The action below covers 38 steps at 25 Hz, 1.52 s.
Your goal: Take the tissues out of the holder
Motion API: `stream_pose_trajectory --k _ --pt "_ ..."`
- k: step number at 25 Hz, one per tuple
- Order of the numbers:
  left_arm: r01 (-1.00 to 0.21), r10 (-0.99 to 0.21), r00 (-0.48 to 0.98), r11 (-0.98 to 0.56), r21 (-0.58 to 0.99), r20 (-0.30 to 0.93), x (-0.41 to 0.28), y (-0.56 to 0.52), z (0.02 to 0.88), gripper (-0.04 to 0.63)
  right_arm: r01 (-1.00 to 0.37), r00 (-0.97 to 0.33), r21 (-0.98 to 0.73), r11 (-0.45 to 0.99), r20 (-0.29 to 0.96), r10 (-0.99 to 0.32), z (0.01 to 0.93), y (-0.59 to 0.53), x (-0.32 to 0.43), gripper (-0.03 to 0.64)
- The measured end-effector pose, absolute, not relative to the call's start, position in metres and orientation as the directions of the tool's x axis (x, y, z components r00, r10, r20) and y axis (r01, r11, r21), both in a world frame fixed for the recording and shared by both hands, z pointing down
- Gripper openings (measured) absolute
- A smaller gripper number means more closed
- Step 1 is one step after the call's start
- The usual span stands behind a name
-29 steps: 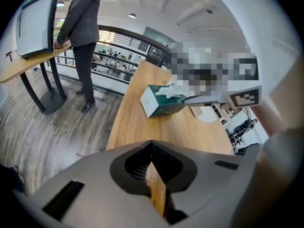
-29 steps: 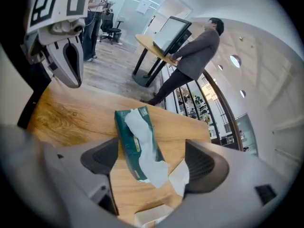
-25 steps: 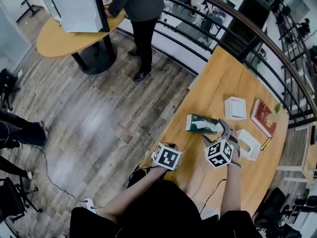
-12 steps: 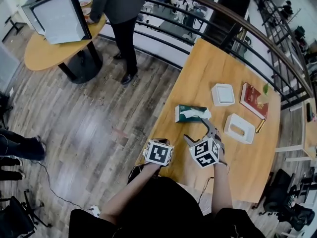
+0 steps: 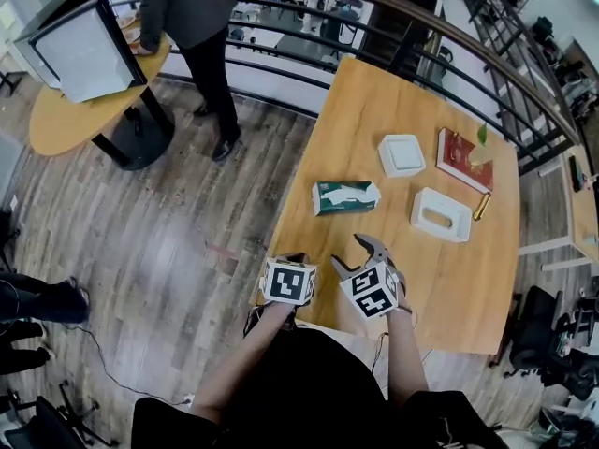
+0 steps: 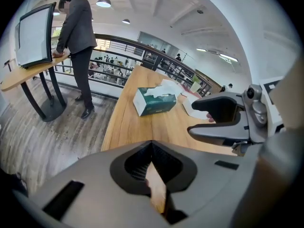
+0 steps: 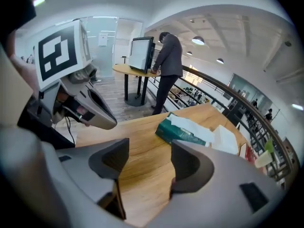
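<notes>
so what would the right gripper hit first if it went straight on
Probably bare table, short of the green tissue pack. The right gripper tilts down; its jaws have just been closing on nothing.

Bare wood all across the near half of the table (image 5: 449, 279), wide open for a pass. Looking out from the middle of the near edge: green tissue pack (image 5: 345, 196) blocking at eleven o'clock, white holder (image 5: 440, 214) at one. Clear lane between the two, straight to twelve. White square box (image 5: 401, 154) plugging the far end, red book (image 5: 461, 159) behind the holder. Railing (image 5: 538, 120) fencing the far side.
</notes>
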State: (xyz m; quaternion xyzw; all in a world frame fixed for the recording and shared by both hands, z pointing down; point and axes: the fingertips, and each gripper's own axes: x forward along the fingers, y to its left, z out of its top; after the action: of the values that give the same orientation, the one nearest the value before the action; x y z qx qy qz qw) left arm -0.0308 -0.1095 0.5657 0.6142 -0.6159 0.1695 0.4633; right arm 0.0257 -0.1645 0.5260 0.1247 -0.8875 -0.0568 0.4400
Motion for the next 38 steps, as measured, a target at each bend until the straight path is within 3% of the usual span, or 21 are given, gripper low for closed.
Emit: stream_pose_trajectory --k 5,12,17,27,32,38 --pt "-0.914 -0.600 0.187 0.183 0.362 0.778 -0.024 -0.106 0.565 -0.002 -0.240 -0.597 0.157 0.958 0.754 -0.273 0.527 -0.153 0.034 0.249" --pt "-0.919 -0.603 0.200 0.159 0.361 0.773 -0.012 -0.100 0.566 -0.002 -0.346 -0.596 0.093 0.934 0.747 -0.295 0.531 -0.140 0.042 0.097" --pt "-0.922 -0.603 0.195 0.155 0.354 0.773 -0.009 -0.094 0.564 -0.002 -0.393 -0.615 0.036 0.919 0.733 -0.292 0.529 -0.128 0.040 0.047" --pt "-0.930 -0.611 0.179 0.152 0.336 0.771 0.001 -0.077 0.566 -0.002 -0.498 -0.607 -0.122 0.859 0.756 -0.245 0.529 -0.102 0.049 0.012" --pt "-0.937 -0.611 0.172 0.140 0.320 0.773 0.009 -0.068 0.569 -0.002 -0.622 -0.529 -0.185 0.761 0.816 -0.234 0.548 -0.096 0.067 0.012" --pt "-0.941 -0.600 0.184 0.121 0.315 0.779 0.021 -0.054 0.574 -0.002 -0.678 -0.480 -0.202 0.707 0.850 -0.218 0.565 -0.078 0.082 0.011"
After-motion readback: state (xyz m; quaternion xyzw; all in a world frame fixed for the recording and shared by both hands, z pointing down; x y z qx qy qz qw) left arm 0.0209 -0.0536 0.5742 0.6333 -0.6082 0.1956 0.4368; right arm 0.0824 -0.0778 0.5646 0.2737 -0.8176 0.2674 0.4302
